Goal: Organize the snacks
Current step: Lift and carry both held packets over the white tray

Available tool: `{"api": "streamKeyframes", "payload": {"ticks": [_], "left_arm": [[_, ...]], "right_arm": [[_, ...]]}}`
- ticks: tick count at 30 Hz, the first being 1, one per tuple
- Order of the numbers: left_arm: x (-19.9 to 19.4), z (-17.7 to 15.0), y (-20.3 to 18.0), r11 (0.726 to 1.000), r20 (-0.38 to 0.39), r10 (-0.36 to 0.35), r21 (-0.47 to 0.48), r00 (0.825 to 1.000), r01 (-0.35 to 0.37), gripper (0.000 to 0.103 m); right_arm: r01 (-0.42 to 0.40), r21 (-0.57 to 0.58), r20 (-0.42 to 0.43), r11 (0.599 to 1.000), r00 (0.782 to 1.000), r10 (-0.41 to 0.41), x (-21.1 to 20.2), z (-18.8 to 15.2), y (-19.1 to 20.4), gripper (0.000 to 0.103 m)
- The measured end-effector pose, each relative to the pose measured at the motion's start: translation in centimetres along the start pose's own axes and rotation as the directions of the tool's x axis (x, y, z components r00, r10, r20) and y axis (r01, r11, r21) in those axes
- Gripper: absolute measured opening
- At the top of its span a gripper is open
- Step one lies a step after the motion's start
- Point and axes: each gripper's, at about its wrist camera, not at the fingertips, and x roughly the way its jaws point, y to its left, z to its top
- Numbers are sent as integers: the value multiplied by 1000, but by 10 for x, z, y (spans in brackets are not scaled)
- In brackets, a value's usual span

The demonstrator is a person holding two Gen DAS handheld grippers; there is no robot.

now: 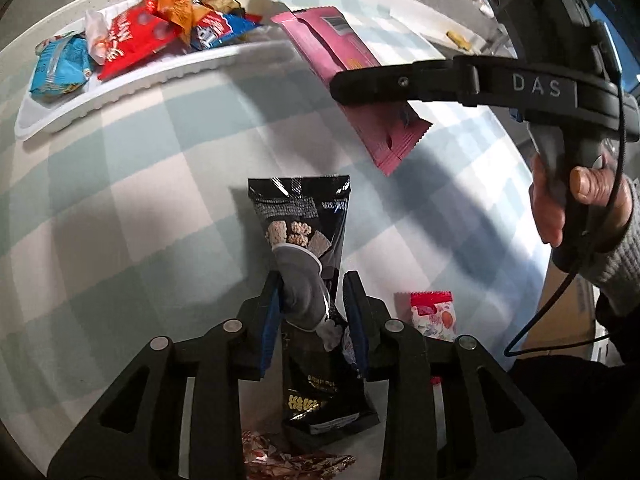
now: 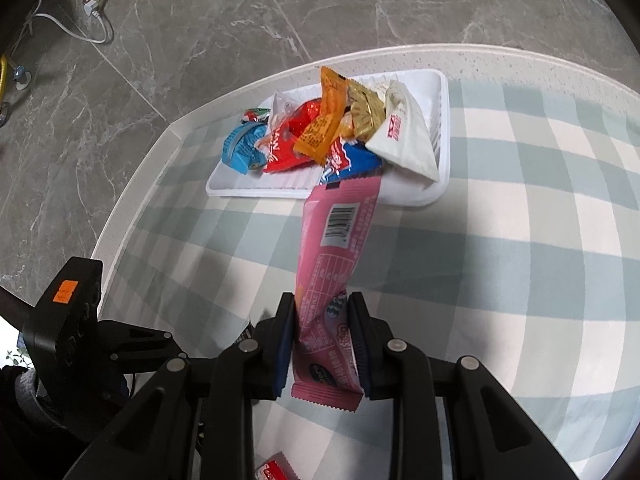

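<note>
Left gripper (image 1: 313,308) clamps a black snack pouch (image 1: 304,224) short of the white tray (image 2: 416,192). Right gripper (image 2: 322,334) pinches a pink bar wrapper (image 2: 336,240), its far end over the tray's near rim.

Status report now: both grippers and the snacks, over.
Left gripper shut on black packet. Right gripper shut on pink bar, its far end at white tray. Tray crowded with snacks.
</note>
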Motion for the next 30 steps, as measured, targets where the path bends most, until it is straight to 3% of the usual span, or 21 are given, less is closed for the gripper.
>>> {"api": "streamKeyframes", "payload": {"ticks": [4, 7, 12, 19, 22, 23, 24, 26, 30], "left_arm": [[3, 1, -3, 1000, 4, 13, 19, 1000, -14, 30], [4, 1, -6, 1000, 3, 5, 27, 1000, -5, 36], [10, 2, -19, 998, 4, -14, 67, 1000, 14, 59], [15, 3, -30, 992, 28, 24, 127, 999, -27, 60], [17, 2, -33, 987, 32, 38, 156, 999, -42, 58], [18, 3, -36, 986, 35, 45, 161, 998, -50, 53], [18, 3, -35, 983, 39, 64, 167, 997, -69, 40], [12, 2, -27, 983, 50, 96, 151, 994, -102, 25], [9, 2, -17, 989, 46, 74, 122, 996, -79, 19]], "right_arm": [[-1, 20, -15, 1000, 1000, 2, 5, -5, -4, 29], [12, 22, -40, 1000, 999, -11, 12, -9, -6, 29], [63, 2, -85, 998, 994, -62, 25, -18, -6, 32], [89, -23, -93, 996, 992, -90, 28, -23, -4, 32], [90, -23, -92, 996, 992, -92, 27, -23, -4, 32], [91, -23, -91, 996, 992, -92, 27, -24, -4, 32], [91, -20, -90, 996, 992, -93, 27, -24, -4, 32], [91, -16, -88, 996, 992, -92, 28, -24, -4, 33], [97, -21, -86, 995, 991, -99, 28, -25, -2, 33]]}}
